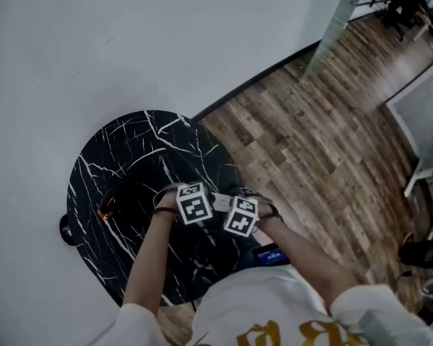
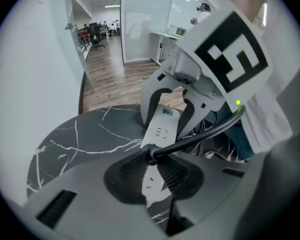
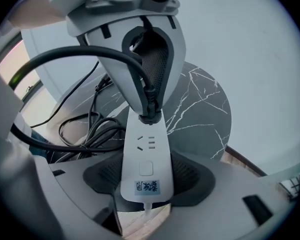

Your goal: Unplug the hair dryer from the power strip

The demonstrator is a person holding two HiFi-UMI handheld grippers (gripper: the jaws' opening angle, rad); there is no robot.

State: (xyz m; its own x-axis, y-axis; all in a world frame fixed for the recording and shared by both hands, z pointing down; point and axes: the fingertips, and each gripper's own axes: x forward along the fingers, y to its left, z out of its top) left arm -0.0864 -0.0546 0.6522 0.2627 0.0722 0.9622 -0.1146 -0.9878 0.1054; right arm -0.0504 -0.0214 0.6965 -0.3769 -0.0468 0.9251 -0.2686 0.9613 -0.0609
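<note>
The left gripper [image 2: 151, 165] clamps its ribbed dark pads on a black rubbery plug [image 3: 149, 113], which sits at one end of a long, flat, glossy white power strip [image 3: 146, 154]. The right gripper [image 3: 146, 185] holds the strip's other end by its sides. A thick, smooth black cord [image 3: 75, 59] arcs away from the plug. Beneath them is a round black marble table [image 1: 130, 157] with thin white veins. It stands against a plain white wall [image 1: 130, 34] on a brown wood-plank floor [image 1: 310, 135].
</note>
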